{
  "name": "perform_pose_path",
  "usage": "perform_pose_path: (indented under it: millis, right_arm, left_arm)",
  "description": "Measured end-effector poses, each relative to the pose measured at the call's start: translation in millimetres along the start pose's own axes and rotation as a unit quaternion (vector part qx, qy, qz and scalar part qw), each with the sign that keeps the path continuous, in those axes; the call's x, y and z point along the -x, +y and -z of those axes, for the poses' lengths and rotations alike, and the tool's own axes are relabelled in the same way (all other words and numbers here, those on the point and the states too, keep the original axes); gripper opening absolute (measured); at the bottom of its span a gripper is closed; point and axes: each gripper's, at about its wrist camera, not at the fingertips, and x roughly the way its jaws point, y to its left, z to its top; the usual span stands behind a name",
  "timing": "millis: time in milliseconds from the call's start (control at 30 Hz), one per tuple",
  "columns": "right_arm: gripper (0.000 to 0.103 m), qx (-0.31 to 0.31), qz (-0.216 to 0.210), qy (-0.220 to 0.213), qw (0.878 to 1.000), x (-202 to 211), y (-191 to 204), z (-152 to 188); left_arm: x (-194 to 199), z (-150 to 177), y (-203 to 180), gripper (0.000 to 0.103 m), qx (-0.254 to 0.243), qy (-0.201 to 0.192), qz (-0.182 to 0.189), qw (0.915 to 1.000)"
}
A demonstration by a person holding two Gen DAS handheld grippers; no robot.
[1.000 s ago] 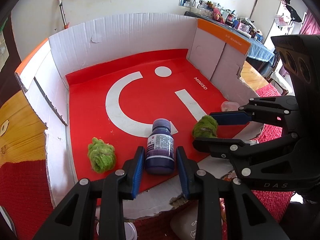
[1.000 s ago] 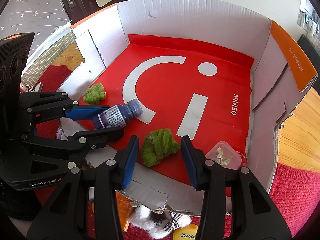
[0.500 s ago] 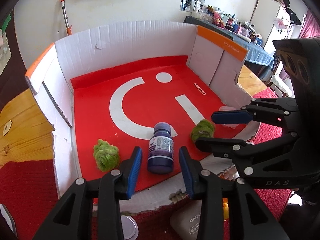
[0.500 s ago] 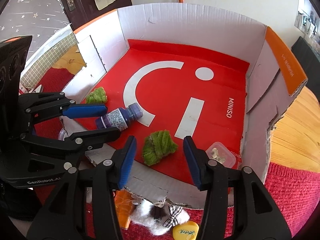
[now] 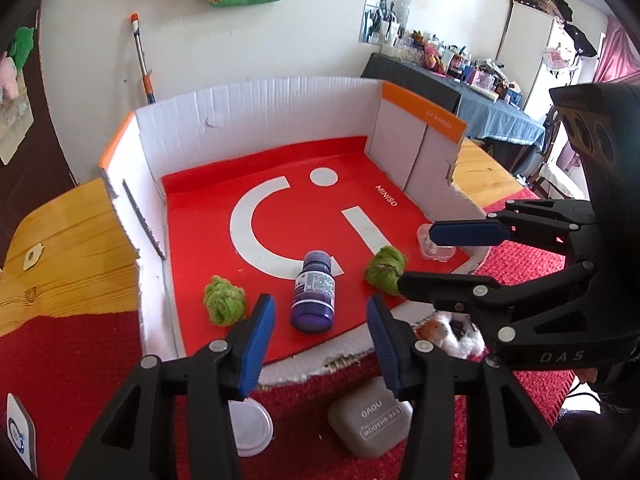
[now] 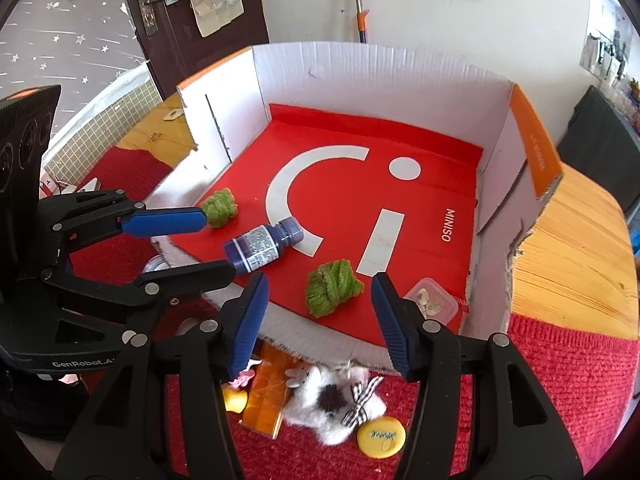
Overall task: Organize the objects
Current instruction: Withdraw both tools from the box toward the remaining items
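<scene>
Hovering spread and empty, left gripper [image 5: 318, 322] and right gripper [image 6: 318, 304] should next drop onto items outside box [image 5: 256, 108], e.g. plush toy [image 6: 332, 404].

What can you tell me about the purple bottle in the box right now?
The purple bottle is a small, dark purple container, plastic by the look, with a matching screw cap and a white printed label around its middle. It lies on its side on the red floor of the cardboard box, near the torn front edge, cap pointing toward the back wall and resting over the white curved mark. Nothing grips it; a green yarn ball lies apart on either side.
</scene>
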Motion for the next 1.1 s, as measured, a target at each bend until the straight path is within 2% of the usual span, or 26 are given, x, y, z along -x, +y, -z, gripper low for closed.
perform_pose_path:
  millis: [300,333,367,533,867,1100]
  right_arm:
    - [0.06,-0.006,0.003,-0.032,0.999,27,7,10]
    - [0.06,0.054,-0.049,-0.028,0.997,30,8,12]
    - [0.062,0.056,-0.052,-0.03,0.997,33,8,14]
    - [0.069,0.049,-0.052,-0.047,0.996,46,8,27]
    - [0.081,0.037,-0.025,-0.083,0.996,66,10,58]
    - [0.081,0.025,-0.019,-0.098,0.995,69,8,77]
  left_arm:
    - [28,12,-1,0.057,0.014,-0.032,-0.007,0.9994]
    - [30,13,-1,0.059,0.017,-0.035,-0.008,0.9992]
    - [33,15,0,0.06,0.02,-0.038,-0.009,0.999]
    - [47,27,0,0.071,0.033,-0.06,-0.015,0.9976]
    - [63,55,-1,0.079,0.068,-0.089,-0.028,0.9933]
    - [67,76,-4,0.087,0.078,-0.096,-0.035,0.9917]
